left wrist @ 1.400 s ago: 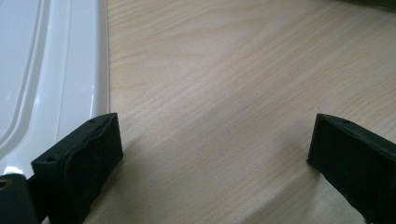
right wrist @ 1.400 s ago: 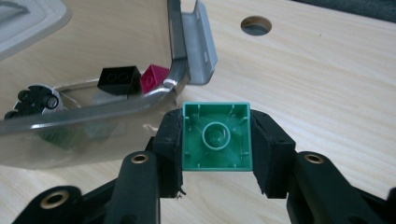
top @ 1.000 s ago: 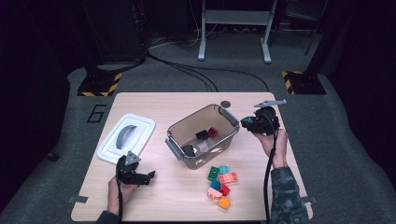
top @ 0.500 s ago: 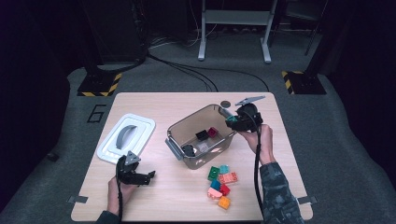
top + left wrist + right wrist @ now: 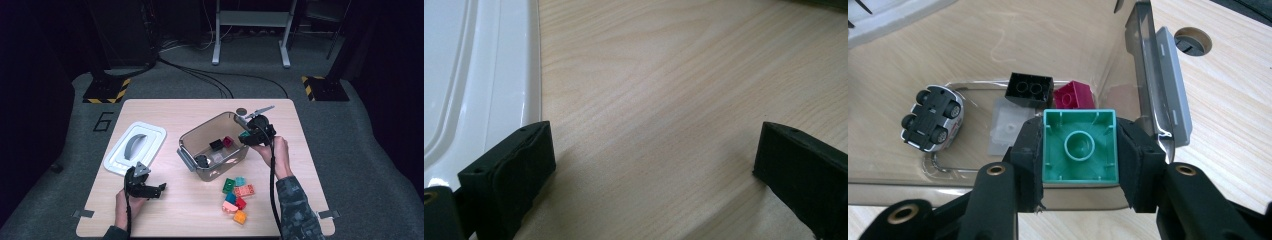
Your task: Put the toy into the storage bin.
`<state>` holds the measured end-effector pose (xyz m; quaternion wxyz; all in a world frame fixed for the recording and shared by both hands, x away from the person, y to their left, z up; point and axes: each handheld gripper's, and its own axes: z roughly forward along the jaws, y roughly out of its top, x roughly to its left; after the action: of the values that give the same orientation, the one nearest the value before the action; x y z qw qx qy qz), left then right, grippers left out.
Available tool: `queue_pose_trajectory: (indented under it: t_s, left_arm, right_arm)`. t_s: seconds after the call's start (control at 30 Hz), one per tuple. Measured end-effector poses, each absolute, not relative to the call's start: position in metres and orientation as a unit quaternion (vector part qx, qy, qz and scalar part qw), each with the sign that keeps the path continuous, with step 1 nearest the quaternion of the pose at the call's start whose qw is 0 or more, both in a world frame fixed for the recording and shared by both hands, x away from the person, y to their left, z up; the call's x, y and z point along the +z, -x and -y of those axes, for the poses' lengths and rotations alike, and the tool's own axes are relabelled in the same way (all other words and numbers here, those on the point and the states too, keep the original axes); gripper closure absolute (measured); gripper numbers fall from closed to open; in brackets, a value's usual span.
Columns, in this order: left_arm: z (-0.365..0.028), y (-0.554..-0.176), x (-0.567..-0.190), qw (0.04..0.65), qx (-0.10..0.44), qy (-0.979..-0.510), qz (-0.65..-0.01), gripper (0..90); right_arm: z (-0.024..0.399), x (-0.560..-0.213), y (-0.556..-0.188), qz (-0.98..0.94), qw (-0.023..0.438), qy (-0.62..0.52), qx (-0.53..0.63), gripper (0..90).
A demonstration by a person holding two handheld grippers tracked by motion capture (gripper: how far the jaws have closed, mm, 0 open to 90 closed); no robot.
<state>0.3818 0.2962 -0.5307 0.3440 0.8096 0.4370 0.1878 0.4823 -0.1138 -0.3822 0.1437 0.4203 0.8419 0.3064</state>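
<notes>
Near left, the left gripper (image 5: 159, 189) sits low on the table (image 5: 200, 215), jaws spread wide, nothing between them, beside the white lid (image 5: 135, 147). Right gripper (image 5: 1080, 150) clamps a teal block (image 5: 1080, 146), poised over the right rim of the clear bin (image 5: 212, 172); toy car (image 5: 932, 118), black block (image 5: 1029, 89) inside.

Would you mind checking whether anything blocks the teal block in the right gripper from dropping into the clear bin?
Nothing visible does. The teal plastic block sits clamped above the clear plastic bin's open top; the toy car, black brick and magenta brick lie on its floor.
</notes>
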Motion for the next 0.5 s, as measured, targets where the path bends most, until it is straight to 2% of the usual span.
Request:
queue_pose_trajectory:
  t_s: [0.23,0.33,0.5]
  left_arm:
    - [-0.296,-0.382,-0.531,0.344,0.188,-0.810,-0.437,2.7]
    - [-0.296,-0.382,-0.531,0.347,0.188,-0.807,-0.439,2.9]
    - [-0.296,-0.382,-0.531,0.347,0.189,-0.807,-0.439,2.9]
  right_arm:
    - [0.115,-0.382,-0.479,-0.844,0.146,-0.421,0.299,51.9]
    - [0.115,-0.380,-0.476,-0.843,0.150,-0.420,0.300,44.9]
    - [0.119,-0.375,-0.464,-0.833,0.166,-0.419,0.321,27.5]
